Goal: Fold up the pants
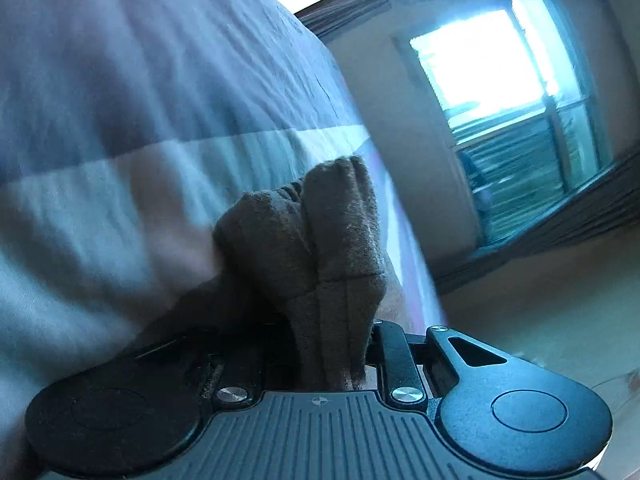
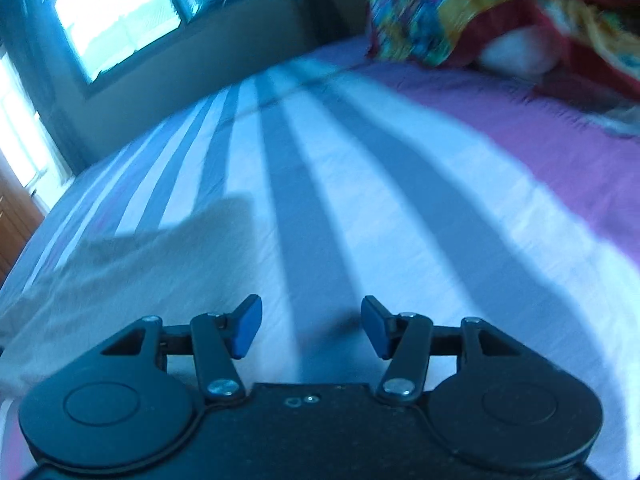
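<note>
Left gripper [image 1: 320, 364] is clamped on a bunched fold of the brown pants [image 1: 316, 240], which stick up straight ahead of its jaws against the striped bedsheet [image 1: 140, 120]. Right gripper [image 2: 311, 328] has jaws apart, nothing between the blue pads [image 2: 249, 326]; tan pants fabric [image 2: 132, 264] lies ahead-left of it, colourful blanket [image 2: 460, 8] far ahead-right. No readable writing or labels anywhere.

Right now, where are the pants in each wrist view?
Left wrist: brown pants bunched at lower centre, clamped in the left gripper.
Right wrist: pale fabric at lower left, probably the pants, clear of the open right gripper.
Shared landmark: the striped bedsheet.
</note>
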`<action>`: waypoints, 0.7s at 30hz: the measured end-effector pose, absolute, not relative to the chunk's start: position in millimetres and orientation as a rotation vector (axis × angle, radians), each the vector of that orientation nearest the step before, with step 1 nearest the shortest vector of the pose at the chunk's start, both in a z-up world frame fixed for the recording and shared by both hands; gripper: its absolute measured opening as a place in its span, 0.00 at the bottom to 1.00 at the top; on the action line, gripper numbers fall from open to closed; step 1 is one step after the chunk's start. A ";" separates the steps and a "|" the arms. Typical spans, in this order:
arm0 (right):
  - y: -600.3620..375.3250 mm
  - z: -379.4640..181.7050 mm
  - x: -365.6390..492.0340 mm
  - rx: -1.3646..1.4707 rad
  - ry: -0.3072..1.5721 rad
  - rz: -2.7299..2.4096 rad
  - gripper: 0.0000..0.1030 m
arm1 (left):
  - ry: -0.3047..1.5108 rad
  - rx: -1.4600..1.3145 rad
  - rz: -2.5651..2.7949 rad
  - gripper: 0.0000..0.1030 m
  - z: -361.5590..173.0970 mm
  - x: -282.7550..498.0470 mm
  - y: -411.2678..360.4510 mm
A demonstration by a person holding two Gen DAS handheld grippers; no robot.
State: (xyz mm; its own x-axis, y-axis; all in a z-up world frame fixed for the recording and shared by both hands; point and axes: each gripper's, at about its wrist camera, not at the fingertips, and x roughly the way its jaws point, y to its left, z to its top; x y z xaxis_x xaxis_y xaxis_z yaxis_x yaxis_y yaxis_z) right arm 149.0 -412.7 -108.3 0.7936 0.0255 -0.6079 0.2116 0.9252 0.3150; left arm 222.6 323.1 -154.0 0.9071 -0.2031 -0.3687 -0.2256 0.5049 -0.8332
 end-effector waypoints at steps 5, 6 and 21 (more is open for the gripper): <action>-460.9 -106.2 139.9 0.381 0.574 -0.219 0.53 | 0.438 -0.791 -0.050 0.16 -70.5 220.7 298.4; -470.9 -106.6 139.0 0.374 0.564 -0.237 0.53 | 0.435 -0.731 -0.062 0.16 -52.4 224.0 286.8; -524.8 -121.3 83.3 0.399 0.360 -0.237 0.58 | 0.477 -0.197 -0.469 0.16 40.4 272.0 2.5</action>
